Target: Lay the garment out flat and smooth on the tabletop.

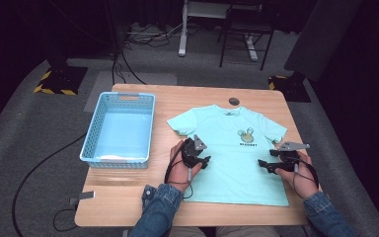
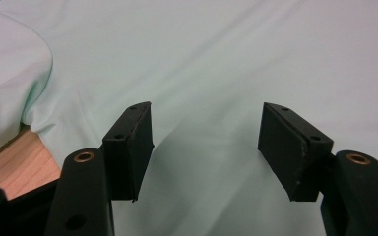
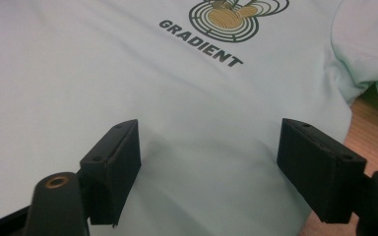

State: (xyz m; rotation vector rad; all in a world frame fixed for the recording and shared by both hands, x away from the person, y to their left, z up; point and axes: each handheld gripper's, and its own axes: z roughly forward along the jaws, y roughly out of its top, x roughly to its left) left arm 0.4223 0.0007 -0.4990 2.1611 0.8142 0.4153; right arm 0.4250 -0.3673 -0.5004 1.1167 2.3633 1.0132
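Note:
A pale mint T-shirt (image 1: 229, 153) lies flat and face up on the wooden table (image 1: 128, 197), collar toward the far side, with a round logo and the word GRADIENT (image 3: 202, 49) on its chest. My left gripper (image 1: 206, 160) rests over the shirt's left side edge, jaws open above smooth cloth (image 2: 206, 152), nothing between them; a sleeve (image 2: 5, 73) bulges at the left of that view. My right gripper (image 1: 262, 165) sits over the shirt's right side edge, pointing inward, jaws open with only flat cloth (image 3: 206, 157) beneath.
A light blue perforated plastic basket (image 1: 120, 128) stands on the table left of the shirt. A small dark round disc (image 1: 234, 101) lies near the far edge. Cables trail off the table's left front corner. Bare wood shows along the front edge.

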